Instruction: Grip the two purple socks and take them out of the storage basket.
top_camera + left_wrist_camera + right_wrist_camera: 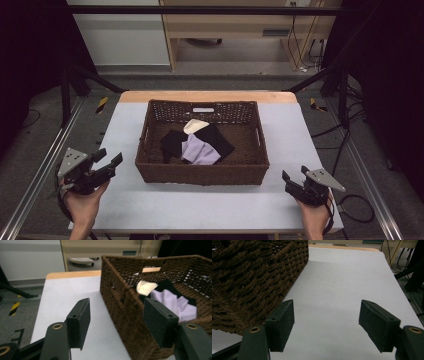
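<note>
A brown wicker basket [150, 172] stands in the middle of the white table [210, 205]. Inside it lie a black cloth [172, 141], a lilac cloth [200, 150] and a cream cloth [194, 125]. My left gripper [110, 157] hovers open at the basket's left front corner, nothing between its jaws. In the left gripper view the basket's wall [117, 290] sits between the jaws, with the lilac cloth [170, 301] and cream cloth [145, 287] beyond. My right gripper [294, 175] is open near the basket's right front corner, over bare table [337, 290], with the basket [249, 277] at its left.
The table's far edge has a wooden strip [207, 96]. Metal frame rails [40, 170] run along both sides. Cables [357, 207] lie on the floor at the right. Open table surface lies left, right and in front of the basket.
</note>
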{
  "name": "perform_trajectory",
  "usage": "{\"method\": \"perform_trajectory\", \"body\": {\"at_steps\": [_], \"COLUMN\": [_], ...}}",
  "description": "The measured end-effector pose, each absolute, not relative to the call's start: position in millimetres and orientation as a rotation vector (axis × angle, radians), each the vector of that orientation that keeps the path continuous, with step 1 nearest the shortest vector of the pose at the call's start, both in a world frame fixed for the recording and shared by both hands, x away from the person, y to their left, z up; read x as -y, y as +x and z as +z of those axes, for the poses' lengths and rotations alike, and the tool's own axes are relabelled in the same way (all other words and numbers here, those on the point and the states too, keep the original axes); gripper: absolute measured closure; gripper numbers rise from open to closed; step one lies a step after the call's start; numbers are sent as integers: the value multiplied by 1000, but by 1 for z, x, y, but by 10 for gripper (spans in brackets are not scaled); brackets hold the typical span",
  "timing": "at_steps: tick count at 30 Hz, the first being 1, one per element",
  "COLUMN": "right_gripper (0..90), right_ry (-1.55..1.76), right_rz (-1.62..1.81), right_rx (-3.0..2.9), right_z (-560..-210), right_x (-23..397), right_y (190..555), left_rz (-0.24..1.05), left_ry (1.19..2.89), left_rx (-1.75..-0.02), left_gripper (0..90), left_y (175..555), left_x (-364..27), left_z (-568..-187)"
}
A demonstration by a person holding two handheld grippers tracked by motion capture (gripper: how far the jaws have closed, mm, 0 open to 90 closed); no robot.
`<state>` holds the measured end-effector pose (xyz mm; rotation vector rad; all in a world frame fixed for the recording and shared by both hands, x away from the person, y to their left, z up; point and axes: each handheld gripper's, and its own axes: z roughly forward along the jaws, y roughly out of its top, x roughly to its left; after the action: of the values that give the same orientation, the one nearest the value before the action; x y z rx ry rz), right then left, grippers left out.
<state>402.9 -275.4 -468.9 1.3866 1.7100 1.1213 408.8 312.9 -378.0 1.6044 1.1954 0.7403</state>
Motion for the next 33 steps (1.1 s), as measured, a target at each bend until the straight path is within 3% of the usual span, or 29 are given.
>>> {"method": "perform_trajectory", "body": {"at_steps": [17, 33], "right_gripper": [261, 248], "right_ry": [1386, 1391], "right_rz": [1119, 1117], "right_rx": [-1715, -1717], "right_z": [-469, -470], "right_x": [275, 276], "right_y": [406, 408], "left_rz": [690, 687], "left_ry": [1654, 1714], "left_rx": [-1082, -1014], "left_gripper": [396, 476], "left_y": [450, 488], "left_x": [-254, -205], "left_z": [-340, -327]}}
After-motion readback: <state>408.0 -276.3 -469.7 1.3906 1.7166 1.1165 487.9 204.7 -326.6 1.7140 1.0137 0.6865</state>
